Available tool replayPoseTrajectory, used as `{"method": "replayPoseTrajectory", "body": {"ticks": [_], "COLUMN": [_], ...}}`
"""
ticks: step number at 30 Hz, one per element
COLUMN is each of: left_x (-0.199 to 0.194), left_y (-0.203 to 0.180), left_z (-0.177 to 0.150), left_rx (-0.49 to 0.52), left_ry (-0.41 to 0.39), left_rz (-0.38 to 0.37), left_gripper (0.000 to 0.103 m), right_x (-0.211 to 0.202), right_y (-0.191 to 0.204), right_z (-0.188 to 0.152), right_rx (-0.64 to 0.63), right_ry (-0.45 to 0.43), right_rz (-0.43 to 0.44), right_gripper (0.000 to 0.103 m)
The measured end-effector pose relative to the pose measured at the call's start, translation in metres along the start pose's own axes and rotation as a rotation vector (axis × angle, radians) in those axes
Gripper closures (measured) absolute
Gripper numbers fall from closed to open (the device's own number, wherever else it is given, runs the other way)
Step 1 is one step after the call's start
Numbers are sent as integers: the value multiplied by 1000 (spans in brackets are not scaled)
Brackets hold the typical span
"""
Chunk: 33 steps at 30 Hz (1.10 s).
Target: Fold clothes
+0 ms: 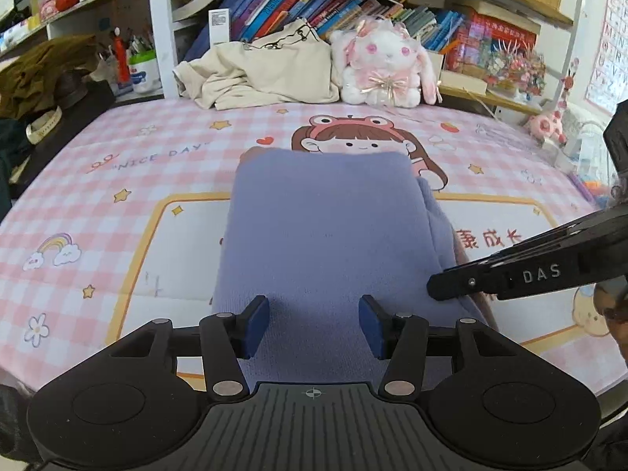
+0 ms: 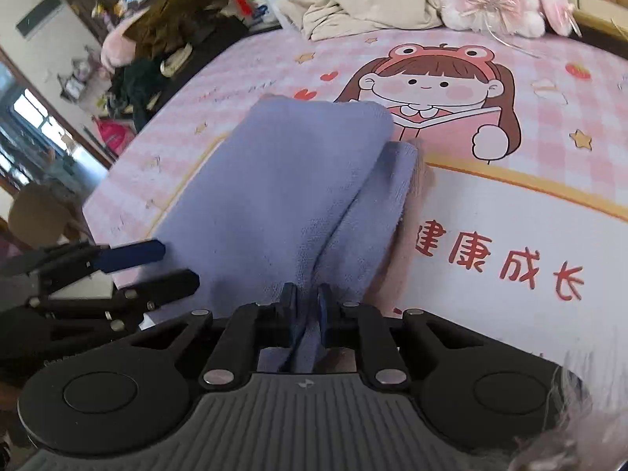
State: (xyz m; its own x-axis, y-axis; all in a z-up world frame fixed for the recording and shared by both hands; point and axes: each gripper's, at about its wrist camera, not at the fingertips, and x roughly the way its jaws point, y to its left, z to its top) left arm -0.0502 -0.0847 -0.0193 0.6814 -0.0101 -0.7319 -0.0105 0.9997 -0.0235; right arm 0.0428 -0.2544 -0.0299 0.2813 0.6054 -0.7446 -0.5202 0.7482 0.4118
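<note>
A lavender-blue garment [image 1: 322, 227] lies folded into a long rectangle on the pink checked mat [image 1: 117, 196], with a pink layer showing along its right edge. My left gripper [image 1: 314, 325] stands open over the garment's near edge, its blue pads [image 1: 257, 325] apart and flat cloth between them. Coming in from the right, my right gripper [image 1: 431, 286] touches the garment's right side. In the right wrist view the right gripper [image 2: 306, 306] is shut on a raised pinch of the blue garment [image 2: 282, 180]. The left gripper [image 2: 180, 265] shows at the left there, jaws apart.
A heap of beige clothes [image 1: 267, 70] and a white-and-pink plush rabbit [image 1: 388, 62] sit at the far edge of the mat, below a bookshelf [image 1: 314, 4]. Dark and brown clothing [image 1: 39, 70] is piled at the far left. A cartoon girl [image 2: 431, 78] is printed on the mat.
</note>
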Motion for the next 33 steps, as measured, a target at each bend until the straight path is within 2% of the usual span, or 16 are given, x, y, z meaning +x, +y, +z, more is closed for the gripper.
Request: {"method": "replayPoseTrajectory", "body": {"ticks": [3,4,5,6,8,10,12,16,18,23,29,33], "left_x": [-3,-4,-5,-6,-9,-11,-11,-5,1,18,35,53], "left_y": [1,1,2,3,4,9,16,33,43,67,80,95], "left_z": [2,3,5,7,10,12,14,16,18,20,22,23], "left_rx": [-2,-5,-8,-11,-18,-22,-25,-31,-35,-78,-65,-142], "left_ry": [8,10,13,16,22,24,30,54,67,109,136,175], "left_rz": [10,21,32,43,65,82,95,108,88,-20,-132,-250], "left_gripper": [51,49,42,34,27,24,19,18,18,18,18,19], "right_x": [-6,-10,-14,-18,-25,-26,-24,-21,-19,-17,-11,-1], "right_y": [1,0,-1,-1,-3,-6,-9,-10,-10,-10,-10,-9], "right_z": [3,3,2,0,-2,-4,-7,-11,-14,-17,-20,-24], "right_rx": [7,16,28,37,56,84,116,161,190,287,387,454], "right_ry": [-6,-17,-29,-40,-60,-48,-27,-11,-11,-31,-32,-35], "right_rz": [2,1,-4,-7,-12,-7,-11,-44,-60,-82,-107,-107], "right_gripper": [81,66,49,44,33,28,28,27,27,26,26,29]}}
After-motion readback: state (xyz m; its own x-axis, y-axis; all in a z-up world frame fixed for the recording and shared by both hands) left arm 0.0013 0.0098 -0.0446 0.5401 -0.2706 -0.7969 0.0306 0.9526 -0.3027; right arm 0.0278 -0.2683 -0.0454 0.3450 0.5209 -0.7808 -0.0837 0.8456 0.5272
